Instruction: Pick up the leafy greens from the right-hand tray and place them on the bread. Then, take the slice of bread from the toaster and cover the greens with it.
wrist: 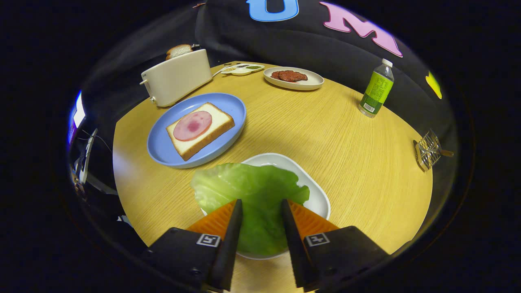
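Note:
A big green lettuce leaf (248,187) lies between my gripper's (261,202) fingers, which are closed in on it from both sides. The leaf spreads over the white tray (317,195) and hangs past the tray's left rim, apparently a little above it. Beyond the fingers and to the left, a blue plate (163,150) carries a slice of bread (215,122) topped with a round of ham (192,125). Behind the plate stands a white toaster (175,77) with a slice of bread (178,50) sticking out of its slot.
A white plate with a meat patty (290,75) and a small divided condiment dish (243,69) sit at the table's far side. A green bottle (376,89) stands far right, and a wire rack (427,150) rests near the right edge of the round wooden table (346,146).

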`<state>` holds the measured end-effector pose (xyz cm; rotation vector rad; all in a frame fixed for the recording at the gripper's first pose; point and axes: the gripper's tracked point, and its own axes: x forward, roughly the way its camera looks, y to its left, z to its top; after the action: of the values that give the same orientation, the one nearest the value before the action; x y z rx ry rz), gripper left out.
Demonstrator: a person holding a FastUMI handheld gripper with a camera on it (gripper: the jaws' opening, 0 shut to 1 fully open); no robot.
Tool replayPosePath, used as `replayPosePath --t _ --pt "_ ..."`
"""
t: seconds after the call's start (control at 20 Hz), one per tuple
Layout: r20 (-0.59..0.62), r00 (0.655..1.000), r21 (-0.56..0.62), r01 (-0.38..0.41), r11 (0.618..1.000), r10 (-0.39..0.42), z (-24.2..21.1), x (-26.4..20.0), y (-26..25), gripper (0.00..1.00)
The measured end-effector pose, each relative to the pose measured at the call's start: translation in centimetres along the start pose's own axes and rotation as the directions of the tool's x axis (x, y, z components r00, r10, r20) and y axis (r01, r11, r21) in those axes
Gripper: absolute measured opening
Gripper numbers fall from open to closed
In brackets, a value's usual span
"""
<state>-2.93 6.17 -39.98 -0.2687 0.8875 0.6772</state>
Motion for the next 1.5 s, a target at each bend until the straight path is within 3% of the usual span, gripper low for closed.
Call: replayPosePath --t 0.1,0.2,0.3,0.45,0.55,1.05,1.3,1.5 --pt "-0.004 1.0 -0.018 0.006 1.0 -0.006 -0.2 0.2 0.1 0.41" --pt "-0.006 1.0 -0.017 -0.005 1.0 0.005 0.0 0.0 0.4 0.41" --pt "-0.004 1.0 -0.002 -0.007 1.0 0.007 -0.1 0.1 0.3 0.14" --pt "-0.035 0.999 0.038 -0.038 0.999 0.039 -0.3 0.0 0.7 0.07" --pt "-0.055 0.997 0.077 -0.045 0.996 0.049 -0.3 -0.4 0.8 0.07" --pt "0.064 0.998 0.195 -0.004 0.981 -0.009 5.1 -6.9 1.4 0.06" --pt "0.146 0.989 0.217 -0.058 0.974 0.026 10.8 -8.2 3.9 0.06" --pt "0.169 0.984 0.213 -0.1 0.972 0.064 14.1 -6.7 6.3 0.06"
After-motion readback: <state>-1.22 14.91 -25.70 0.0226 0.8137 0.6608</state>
